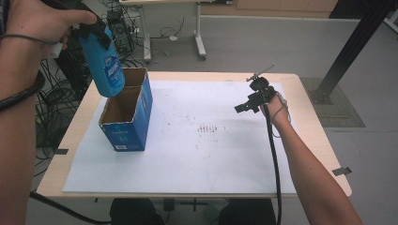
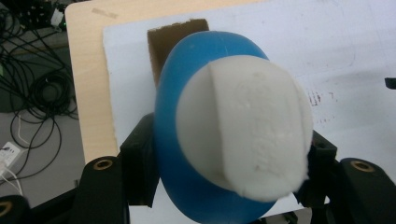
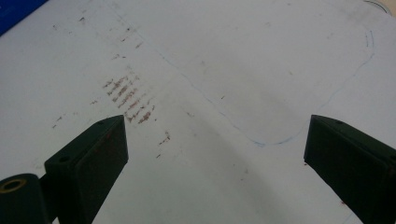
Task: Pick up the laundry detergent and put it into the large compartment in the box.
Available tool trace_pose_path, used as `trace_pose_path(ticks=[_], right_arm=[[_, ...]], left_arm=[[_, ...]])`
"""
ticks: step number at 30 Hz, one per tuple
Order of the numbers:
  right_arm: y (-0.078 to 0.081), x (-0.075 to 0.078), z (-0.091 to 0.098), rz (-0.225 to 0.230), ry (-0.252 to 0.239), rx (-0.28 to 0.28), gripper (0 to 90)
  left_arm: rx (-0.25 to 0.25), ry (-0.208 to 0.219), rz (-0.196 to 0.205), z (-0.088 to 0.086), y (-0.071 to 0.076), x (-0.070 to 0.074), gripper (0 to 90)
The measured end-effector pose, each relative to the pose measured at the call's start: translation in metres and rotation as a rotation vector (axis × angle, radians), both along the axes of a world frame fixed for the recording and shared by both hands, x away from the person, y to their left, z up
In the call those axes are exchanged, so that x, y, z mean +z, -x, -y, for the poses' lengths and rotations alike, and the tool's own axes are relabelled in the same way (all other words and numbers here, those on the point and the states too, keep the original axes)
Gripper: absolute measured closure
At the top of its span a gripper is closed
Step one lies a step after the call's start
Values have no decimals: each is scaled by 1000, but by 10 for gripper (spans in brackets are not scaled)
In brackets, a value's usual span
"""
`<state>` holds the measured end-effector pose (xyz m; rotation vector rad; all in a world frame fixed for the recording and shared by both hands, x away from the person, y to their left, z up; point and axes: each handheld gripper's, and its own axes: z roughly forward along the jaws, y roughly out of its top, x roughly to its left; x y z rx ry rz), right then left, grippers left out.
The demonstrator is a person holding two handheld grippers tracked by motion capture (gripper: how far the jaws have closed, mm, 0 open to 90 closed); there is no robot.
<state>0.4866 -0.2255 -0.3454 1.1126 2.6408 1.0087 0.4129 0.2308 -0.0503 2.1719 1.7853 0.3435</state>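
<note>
So my left gripper (image 1: 94, 29) is clamped tight on the bottle (image 1: 104, 63), jaws pinching it near the top end, just under the white cap (image 2: 245, 126). In the left gripper view the cap faces straight back at the camera and the blue body runs away from the jaws, so the bottle's long axis is pretty much in line with the gripper, hanging base-down with a slight tilt.

What matters for the next bit, I reckon, is where the box (image 1: 127, 112) sits from there: directly below the bottle's base. In the high view the bottom of the bottle sits in front of the box's far rim, and looking down past the cap I can see a corner of brown cardboard peeking out beyond the blue. So it looks lined up over the far end of the opening rather than the middle. If this is going in the box, my guess is it's a straight drop down, maybe nudged a touch toward my side first so the base clears that far wall.

Right gripper (image 1: 251, 101) is way off on the other side, jaws spread wide with nothing between them, hovering over the white sheet (image 3: 224, 60) by some brown smudges (image 3: 128, 100). Left is clearly the nearer one, right isn't in play.
</note>
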Motion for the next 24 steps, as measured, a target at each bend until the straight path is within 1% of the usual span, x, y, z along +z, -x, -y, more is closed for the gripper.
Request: trace_pose_path(ticks=[3,7,9,10,17,20,22,24], right_arm=[[0,-1,0,-2,0,1,58],[0,-1,-1,-1,-3,4,58],[0,-1,-2,-2,-2,4,58],[0,-2,-2,-3,-3,5,58],[-1,-4,-3,-9,-10,5,57],[-2,-5,-4,-13,-11,7,57],[-2,-6,-4,-17,-15,6,57],[-2,-7,-4,-19,-16,7,57]], left_arm=[[1,-8,-9,0,-1,-5,383],[18,-3,-3,-2,-3,-16,383],[18,-7,-12,-3,-5,-21,383],[22,-9,-8,-3,-5,-23,383],[36,-4,-33,-3,-10,-45,383],[26,-21,-42,0,-10,-54,383],[26,-20,-41,1,-11,-58,383],[23,-25,-51,2,-11,-64,383]])
